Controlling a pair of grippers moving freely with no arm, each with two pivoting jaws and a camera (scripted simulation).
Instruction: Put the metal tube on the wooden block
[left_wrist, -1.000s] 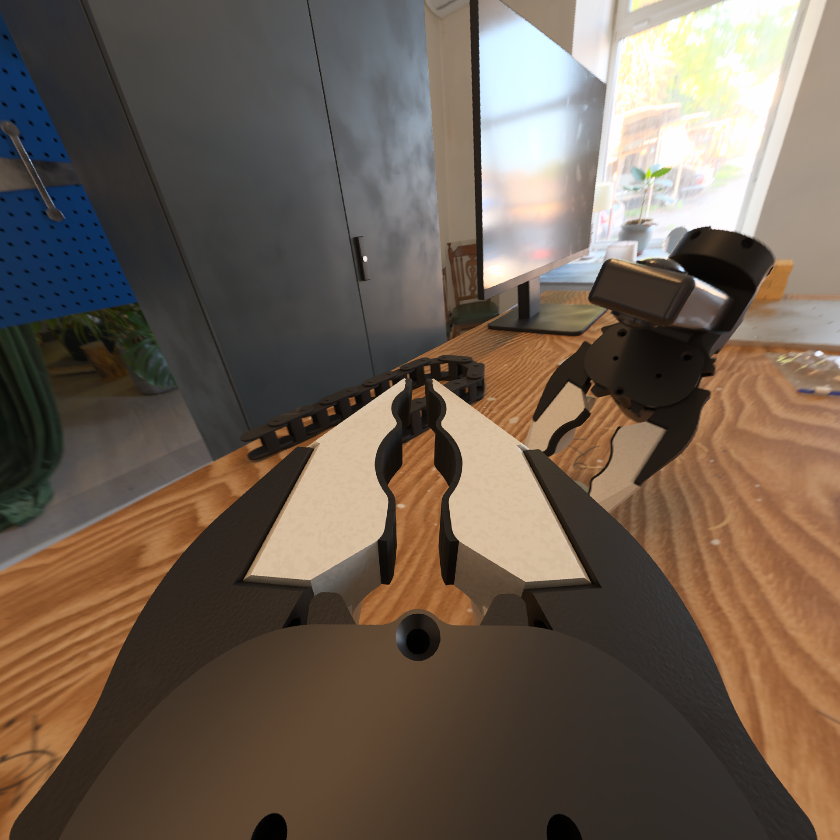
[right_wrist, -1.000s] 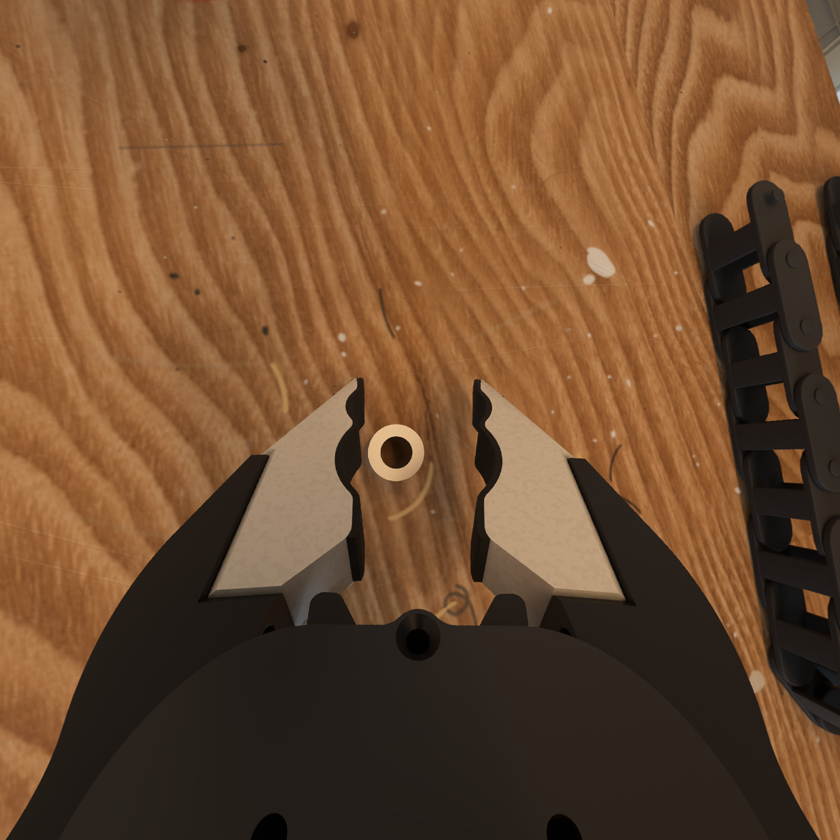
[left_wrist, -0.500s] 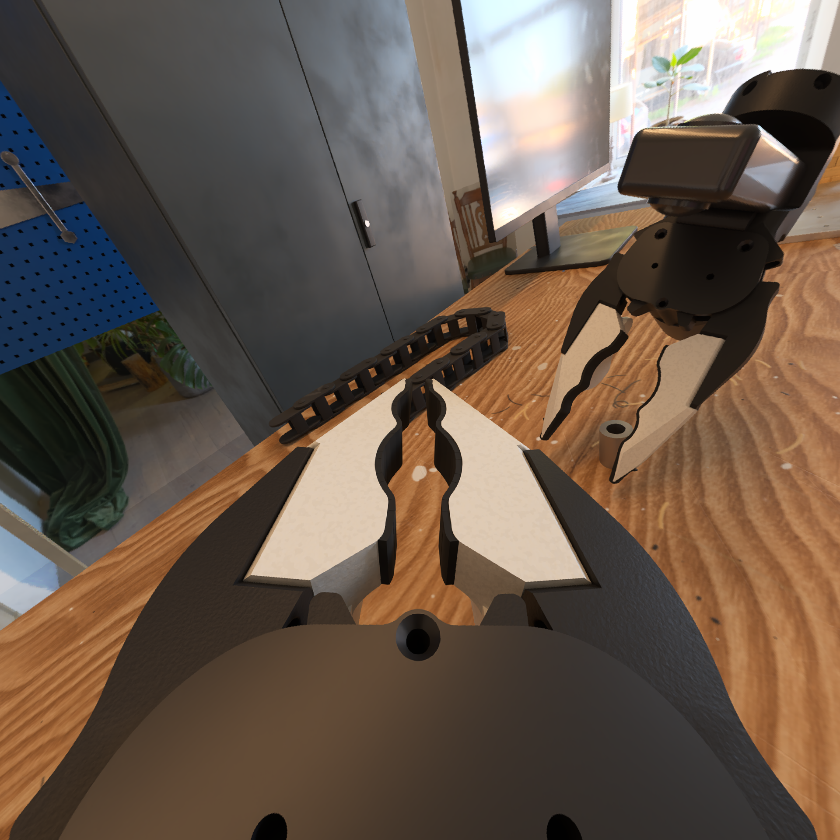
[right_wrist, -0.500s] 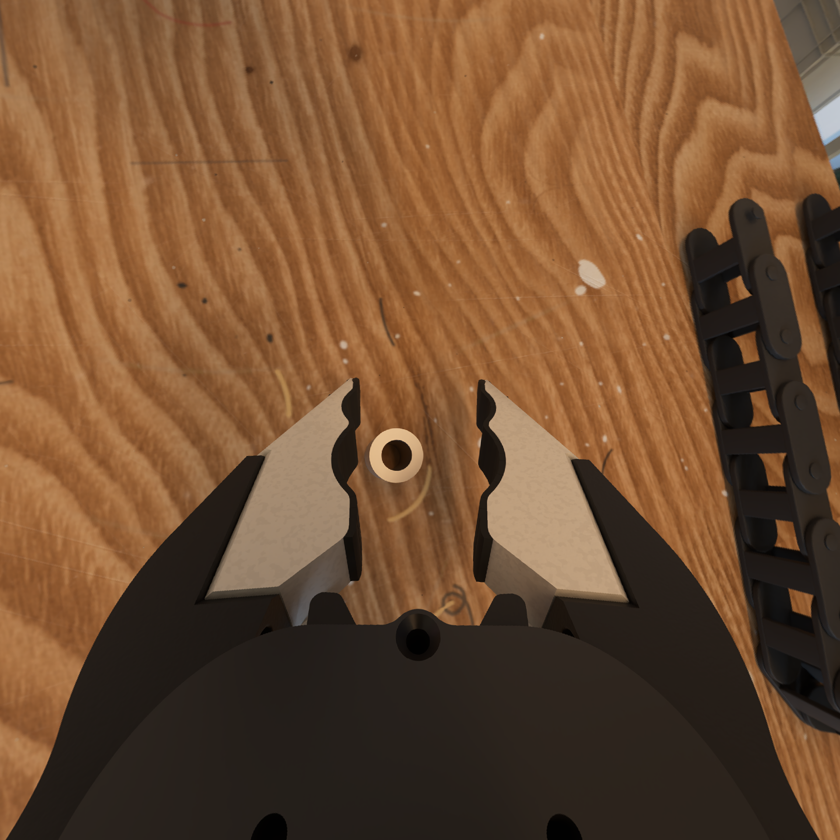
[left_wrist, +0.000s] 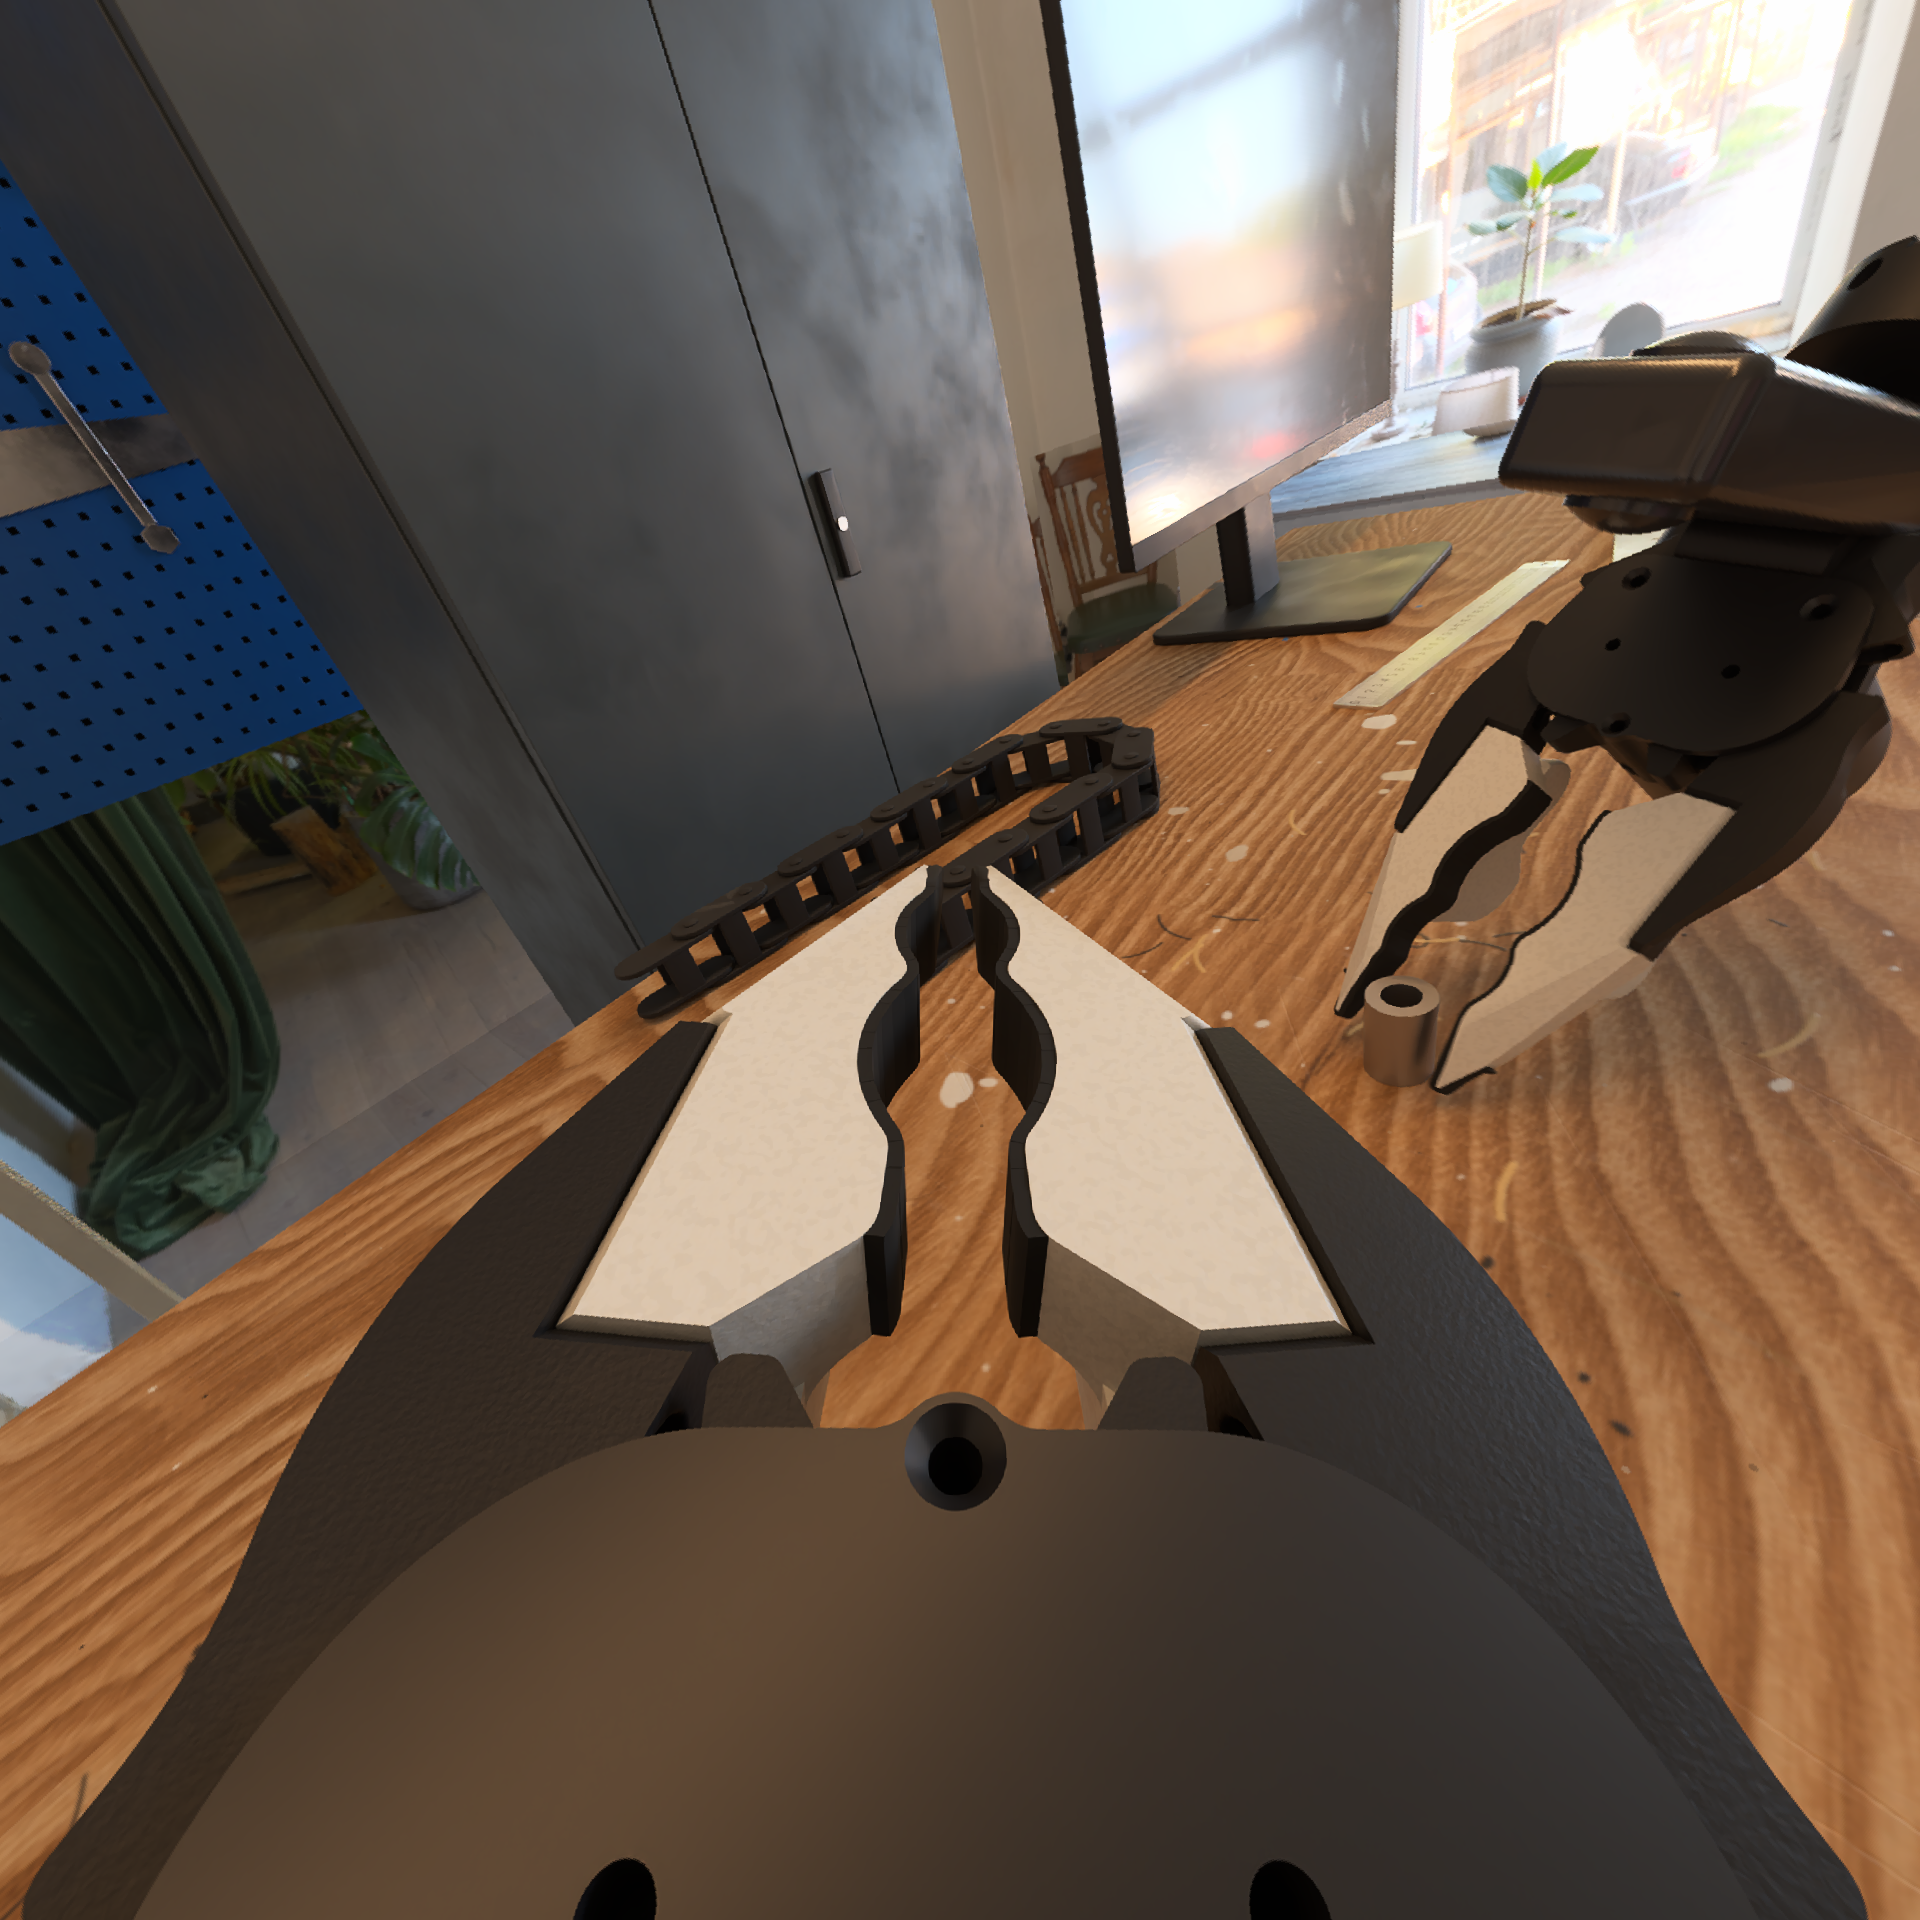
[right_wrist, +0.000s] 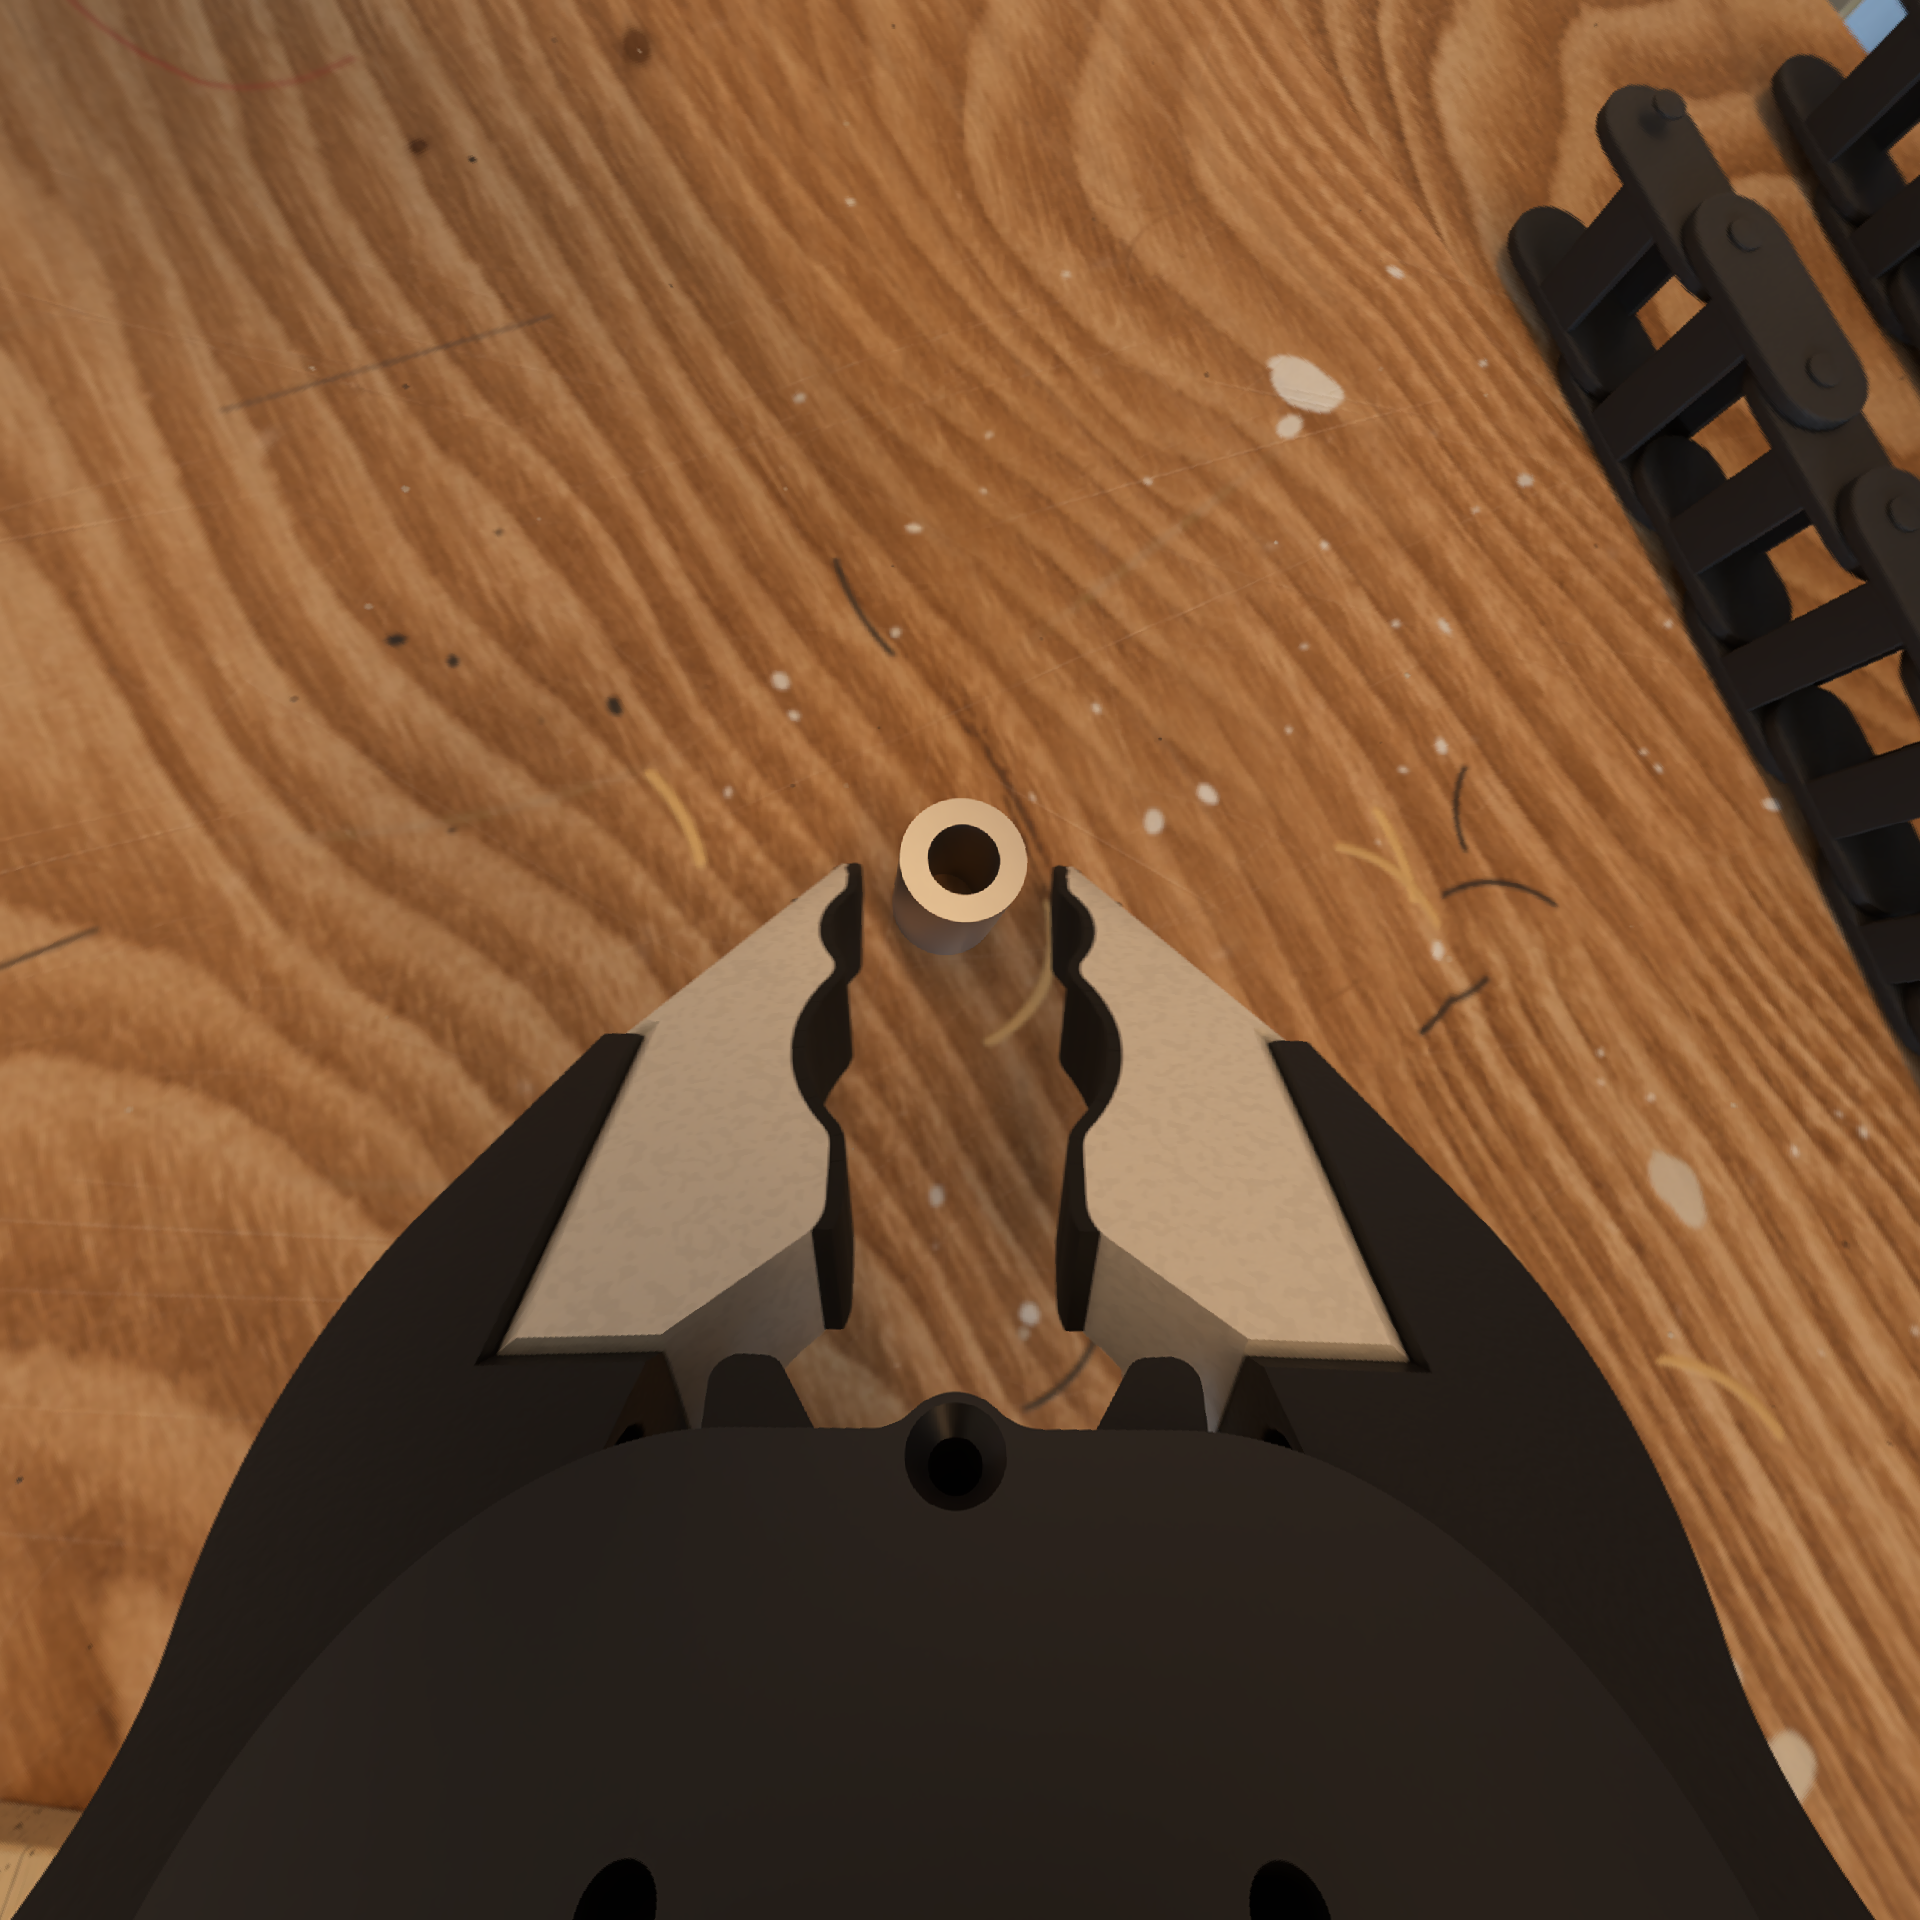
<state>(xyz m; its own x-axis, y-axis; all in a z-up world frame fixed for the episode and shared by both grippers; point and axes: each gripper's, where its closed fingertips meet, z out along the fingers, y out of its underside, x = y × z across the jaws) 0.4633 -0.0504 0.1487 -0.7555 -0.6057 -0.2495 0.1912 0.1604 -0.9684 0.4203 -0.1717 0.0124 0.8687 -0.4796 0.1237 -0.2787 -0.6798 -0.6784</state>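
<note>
The metal tube (right_wrist: 961, 906) is a short grey cylinder that stands upright on the wooden table. In the right wrist view it sits just between the tips of my right gripper (right_wrist: 956, 881), which is open, and neither finger touches it. The left wrist view shows the same tube (left_wrist: 1401, 1039) with the right gripper (left_wrist: 1397, 1047) pointing down over it, one finger on each side. My left gripper (left_wrist: 956, 878) is shut and empty, low over the table, to the left of the tube. No wooden block is in view.
A black cable chain (left_wrist: 935, 821) lies along the table's left edge and also shows at the right of the right wrist view (right_wrist: 1766, 468). A monitor (left_wrist: 1226, 260) on a stand, a ruler (left_wrist: 1444, 644) and a dark cabinet (left_wrist: 623, 416) lie beyond.
The right gripper's fingers have narrowed a little and drawn back, so the tube is now at their tips instead of deeper between them. The left gripper's view has shifted, bringing tube and right gripper closer.
</note>
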